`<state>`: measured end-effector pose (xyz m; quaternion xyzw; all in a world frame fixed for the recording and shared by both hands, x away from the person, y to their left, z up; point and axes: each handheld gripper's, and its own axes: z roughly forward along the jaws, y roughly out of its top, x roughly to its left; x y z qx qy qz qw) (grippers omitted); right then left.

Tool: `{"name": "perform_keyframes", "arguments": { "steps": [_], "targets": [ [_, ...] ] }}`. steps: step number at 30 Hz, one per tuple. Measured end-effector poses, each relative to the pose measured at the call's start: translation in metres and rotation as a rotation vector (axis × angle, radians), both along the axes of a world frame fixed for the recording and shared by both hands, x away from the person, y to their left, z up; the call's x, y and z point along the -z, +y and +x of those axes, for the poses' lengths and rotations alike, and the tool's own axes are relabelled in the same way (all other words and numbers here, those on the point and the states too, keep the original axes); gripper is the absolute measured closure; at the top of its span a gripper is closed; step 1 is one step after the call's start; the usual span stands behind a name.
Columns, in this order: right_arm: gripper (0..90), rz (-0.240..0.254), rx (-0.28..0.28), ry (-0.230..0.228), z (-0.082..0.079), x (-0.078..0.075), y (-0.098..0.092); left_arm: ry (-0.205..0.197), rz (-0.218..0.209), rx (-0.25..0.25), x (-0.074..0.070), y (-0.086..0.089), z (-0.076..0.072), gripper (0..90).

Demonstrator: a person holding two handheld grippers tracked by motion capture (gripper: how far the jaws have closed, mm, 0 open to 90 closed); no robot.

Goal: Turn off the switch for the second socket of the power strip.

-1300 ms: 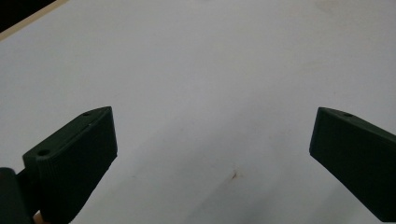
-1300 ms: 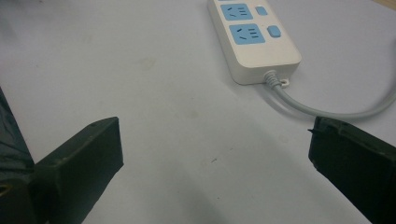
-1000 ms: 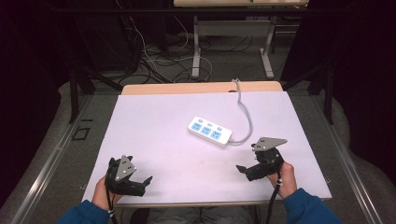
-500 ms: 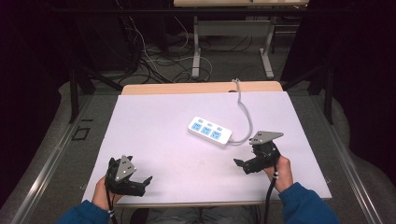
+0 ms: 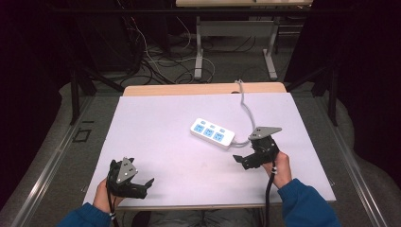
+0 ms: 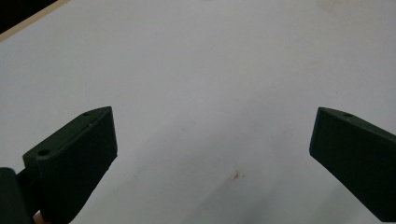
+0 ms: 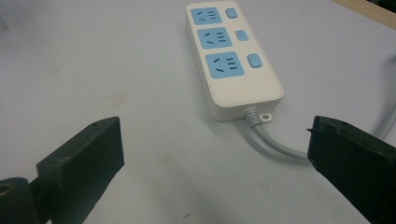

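Note:
A white power strip (image 5: 213, 132) with three blue sockets and blue switches lies right of the middle of the white tabletop (image 5: 161, 127). Its grey cable (image 5: 245, 109) curls round from the strip's near end and runs off the far edge. My right gripper (image 5: 242, 159) stands open just right of and nearer than the strip, jaws pointing left. In the right gripper view the strip (image 7: 233, 60) lies ahead of the open right gripper (image 7: 215, 123), with the cable (image 7: 275, 145) near the right jaw. My left gripper (image 5: 144, 183) is open at the front left, over bare table (image 6: 210, 70).
A wooden strip (image 5: 189, 89) borders the table's far edge. Beyond it are the legs of another table (image 5: 200, 52) and loose cables (image 5: 151, 61) on the floor. Dark drapes close in both sides.
My right gripper has moved left and slightly forward, closer to the power strip's cable end. The left gripper has stayed in place.

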<state>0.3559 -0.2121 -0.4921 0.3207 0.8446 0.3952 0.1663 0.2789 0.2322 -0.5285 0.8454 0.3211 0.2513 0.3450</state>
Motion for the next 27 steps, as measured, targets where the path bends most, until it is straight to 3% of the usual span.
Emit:
{"name": "perform_keyframes", "arguments": {
  "steps": [27],
  "targets": [
    [3.6,0.012,0.014,-0.001,0.027,-0.005,0.012,0.0,-0.001,0.001,0.0,0.0,0.0,0.7]
  ]
}}
